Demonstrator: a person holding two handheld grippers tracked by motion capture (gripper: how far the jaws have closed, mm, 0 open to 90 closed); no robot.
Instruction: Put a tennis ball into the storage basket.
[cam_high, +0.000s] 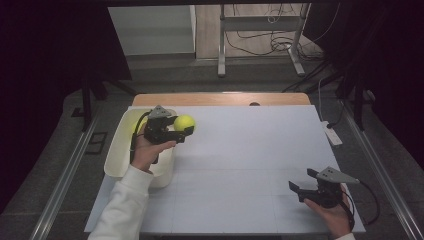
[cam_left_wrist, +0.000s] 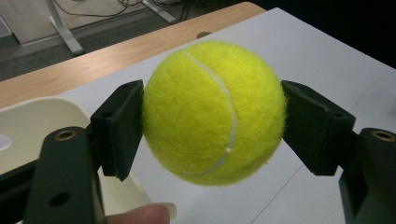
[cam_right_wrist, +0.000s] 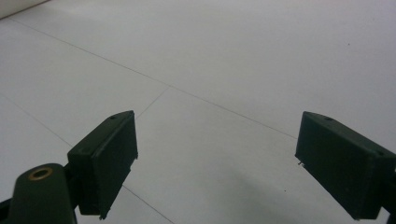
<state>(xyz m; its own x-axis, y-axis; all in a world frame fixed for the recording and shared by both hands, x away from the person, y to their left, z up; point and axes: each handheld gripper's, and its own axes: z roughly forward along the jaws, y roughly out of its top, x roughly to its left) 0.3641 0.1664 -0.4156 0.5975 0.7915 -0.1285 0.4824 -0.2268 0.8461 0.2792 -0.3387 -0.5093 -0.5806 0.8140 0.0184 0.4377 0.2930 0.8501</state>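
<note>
Tennis ball (cam_left_wrist: 214, 112) sits clamped in our left gripper (cam_high: 181, 130), lifted just beside the cream tub (cam_high: 116, 150), above the white table (cam_high: 240, 150). We judge the pick-up done and the set-down still to come. Our right gripper (cam_high: 302, 181) waits well apart, jaws spread and empty.
</note>
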